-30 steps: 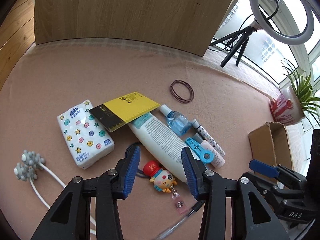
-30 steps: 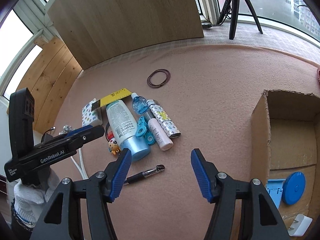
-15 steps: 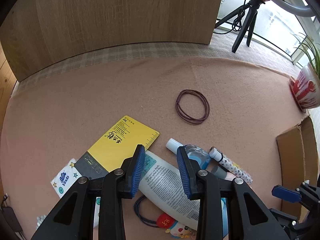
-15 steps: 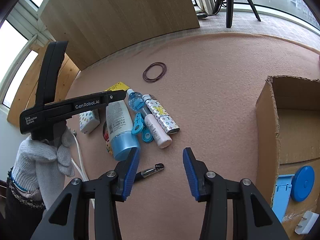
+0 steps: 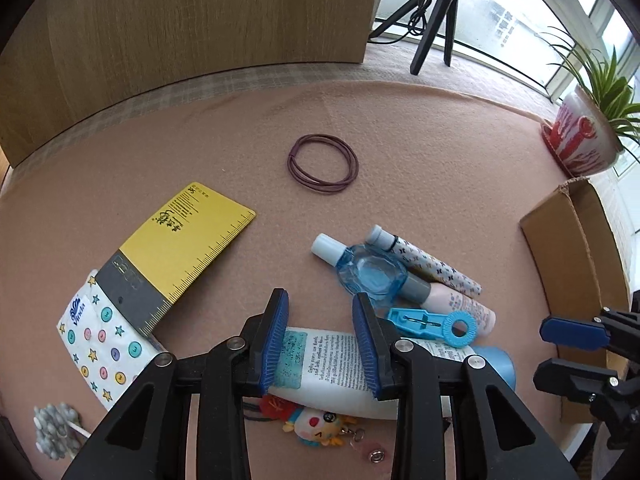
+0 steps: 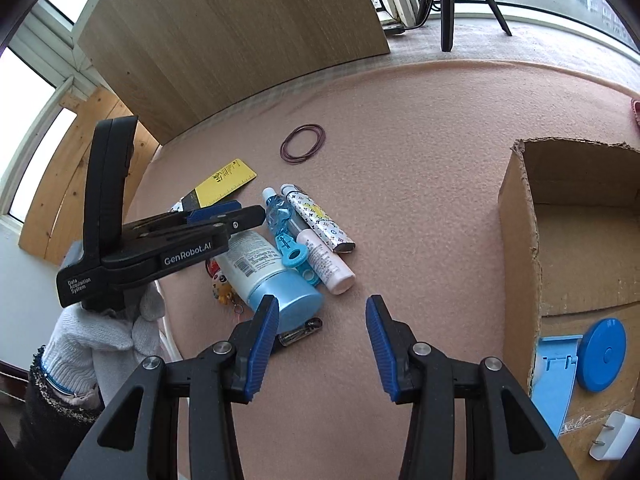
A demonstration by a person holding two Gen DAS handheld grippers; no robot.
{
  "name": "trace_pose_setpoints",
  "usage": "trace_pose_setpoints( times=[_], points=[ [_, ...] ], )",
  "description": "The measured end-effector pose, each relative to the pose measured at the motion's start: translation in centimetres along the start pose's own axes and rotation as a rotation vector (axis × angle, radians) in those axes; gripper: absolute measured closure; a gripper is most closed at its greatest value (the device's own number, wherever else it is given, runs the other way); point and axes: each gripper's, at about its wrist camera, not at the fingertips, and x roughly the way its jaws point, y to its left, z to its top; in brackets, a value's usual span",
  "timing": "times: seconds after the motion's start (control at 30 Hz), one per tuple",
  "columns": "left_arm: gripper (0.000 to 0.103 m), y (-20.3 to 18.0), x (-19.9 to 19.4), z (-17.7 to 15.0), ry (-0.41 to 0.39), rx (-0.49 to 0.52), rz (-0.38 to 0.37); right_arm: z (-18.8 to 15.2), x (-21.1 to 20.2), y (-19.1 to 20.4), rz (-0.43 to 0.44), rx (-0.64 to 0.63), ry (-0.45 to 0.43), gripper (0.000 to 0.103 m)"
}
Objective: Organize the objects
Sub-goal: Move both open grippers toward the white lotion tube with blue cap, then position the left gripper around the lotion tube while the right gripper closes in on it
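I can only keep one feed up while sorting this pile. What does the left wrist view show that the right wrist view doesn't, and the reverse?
Only the left wrist view: the potted plant, the tissue pack's star print, and the left gripper straddling the white lotion tube.

Only the right wrist view: the cardboard box's inside, holding a round blue disc and a white plug; a black clip; the gloved hand; the right gripper, open over bare mat.

Both: hair ties, yellow ruler, blue bottle, patterned tube.

White lotion bottle [image 5: 332, 364] – blue-capped – lies flat amid the clutter.
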Motion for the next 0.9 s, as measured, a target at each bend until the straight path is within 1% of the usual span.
trace_pose_setpoints(
  times=[0.13, 0.2, 0.43, 0.5, 0.57, 0.63, 0.67, 0.7, 0.73, 0.77, 0.9],
  points=[
    [0.068, -1.8, -0.4, -1.9, 0.014, 0.021, -0.044, -0.3, -0.1, -0.5, 0.013, 0.016, 0.007, 0.061],
    [0.068, -2.9, -0.5, -2.9, 0.016, 0.038, -0.053, -0.6, -0.2, -0.8, 0.017, 0.025, 0.009, 0.061],
    [0.068, -6.3, -1.6, -6.2, 0.029, 0.154, -0.052, -1.3, -0.7, -1.6, 0.041, 0.054, 0.015, 0.061],
    [0.066, -6.6, -2.0, -6.7, 0.033, 0.158, -0.044, -1.5, -0.9, -1.6, 0.048, 0.054, 0.014, 0.061],
    [0.066, -6.4, -3.0, -6.8, 0.013, 0.129, -0.047, -1.5, -1.2, -1.4, 0.049, 0.046, 0.009, 0.061],
    [0.064, -5.5, -4.5, -6.9, -0.028, 0.07, -0.052, -1.5, -1.6, -1.2, 0.047, 0.032, -0.002, 0.061],
    [0.06, -4.8, -5.3, -6.9, -0.046, 0.036, -0.058, -1.4, -1.8, -1.1, 0.045, 0.025, -0.007, 0.061],
    [0.053, -4.2, -6.0, -7.2, -0.06, 0.003, -0.06, -1.4, -2.0, -0.9, 0.044, 0.018, -0.011, 0.061],
    [0.05, -3.7, -6.7, -7.5, -0.069, -0.028, -0.059, -1.3, -2.1, -0.8, 0.046, 0.01, -0.015, 0.061],
    [0.043, -3.1, -7.3, -7.7, -0.073, -0.057, -0.057, -1.3, -2.3, -0.6, 0.046, 0.002, -0.019, 0.061],
    [0.042, -1.4, -9.3, -10.4, -0.079, -0.153, -0.077, -1.4, -2.5, 0.2, 0.061, -0.032, -0.014, 0.061]
  ],
)
